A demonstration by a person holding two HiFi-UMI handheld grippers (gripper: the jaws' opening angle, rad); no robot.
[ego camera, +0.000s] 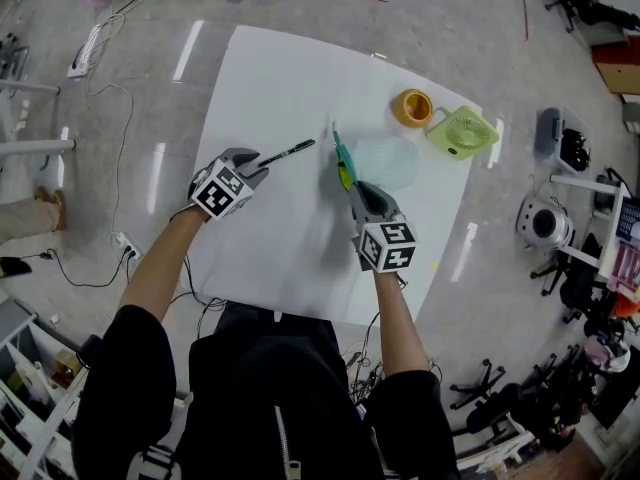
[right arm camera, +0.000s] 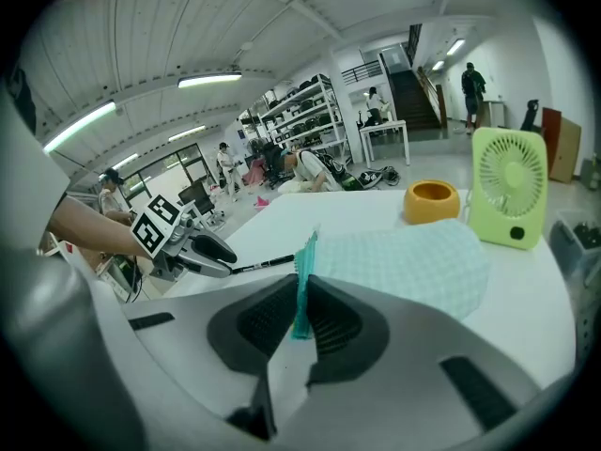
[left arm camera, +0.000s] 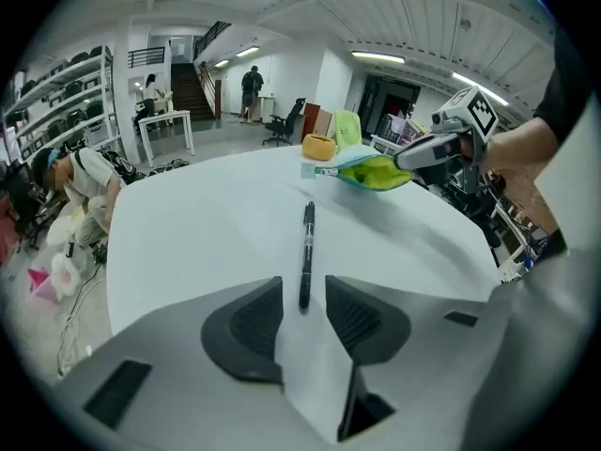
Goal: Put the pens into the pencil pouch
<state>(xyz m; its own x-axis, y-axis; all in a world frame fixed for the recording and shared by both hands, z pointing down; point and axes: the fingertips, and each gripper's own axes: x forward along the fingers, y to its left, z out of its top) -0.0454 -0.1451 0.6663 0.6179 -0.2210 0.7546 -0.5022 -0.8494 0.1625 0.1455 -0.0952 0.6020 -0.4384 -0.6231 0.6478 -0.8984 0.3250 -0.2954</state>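
Got left gripper (ego camera: pixel 262 165) spread loose around black pen's (ego camera: pixel 292 150) near end, pen aimed at 2 o'clock; right gripper (ego camera: pixel 357 187) clamped tight on green pouch's (ego camera: pixel 390 163) edge, pouch off at 1 o'clock.

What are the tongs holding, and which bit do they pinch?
The right tongs pinch the pencil pouch by its teal zipper edge. The left tongs hold nothing yet: they stand open around the near end of the black pen.
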